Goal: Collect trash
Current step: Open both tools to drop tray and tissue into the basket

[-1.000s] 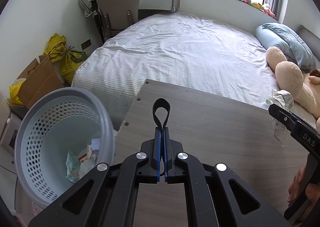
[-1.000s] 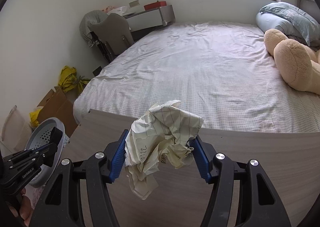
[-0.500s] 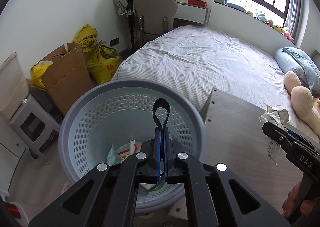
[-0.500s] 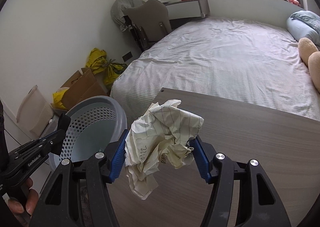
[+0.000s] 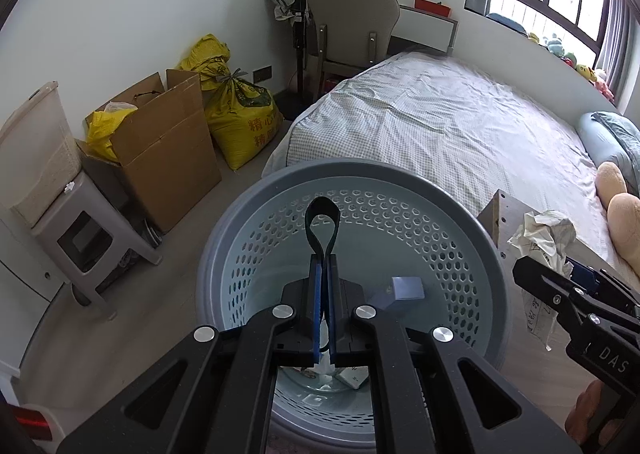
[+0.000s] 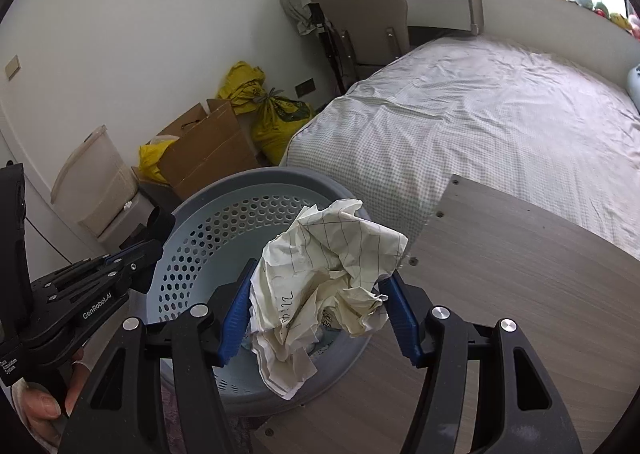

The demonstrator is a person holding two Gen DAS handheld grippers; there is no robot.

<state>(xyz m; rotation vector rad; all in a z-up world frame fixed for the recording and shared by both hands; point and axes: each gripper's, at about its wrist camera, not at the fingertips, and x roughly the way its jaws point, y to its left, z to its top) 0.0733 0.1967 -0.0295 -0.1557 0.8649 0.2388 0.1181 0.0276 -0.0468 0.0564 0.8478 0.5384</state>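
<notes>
1. A crumpled paper ball (image 6: 328,286) is held between the blue pads (image 6: 236,310) of the right tongs (image 6: 320,314), which are partly closed around it.
2. A black loop (image 5: 322,226) is pinched flat in the left tongs (image 5: 323,294), which are squeezed tight on it. Whether the loop is trash or part of the tool cannot be told.
3. A round basket (image 5: 500,286) is seen just below and ahead of both tongs. A few scraps can be seen at its bottom.
4. The paper ball hangs over the near right side of the basket, close to the edge of a table (image 6: 520,274).
5. The paper could be dropped too early. It would then land on the table or the floor, because the ball is near the rim (image 6: 352,358) and not over the middle.
6. The paper is light and has a loose flap hanging down. It could stick to one pad when the tongs are opened, or drift sideways as it falls.
7. The two tongs are near each other, so they could be bumped together over the basket.
8. The paper is thin, cream, lined and full of sharp folds. Some writing is seen on it.
9. The basket is smooth gray-blue plastic with many small holes in its wall.
10. The table top is flat and looks like gray wood.
</notes>
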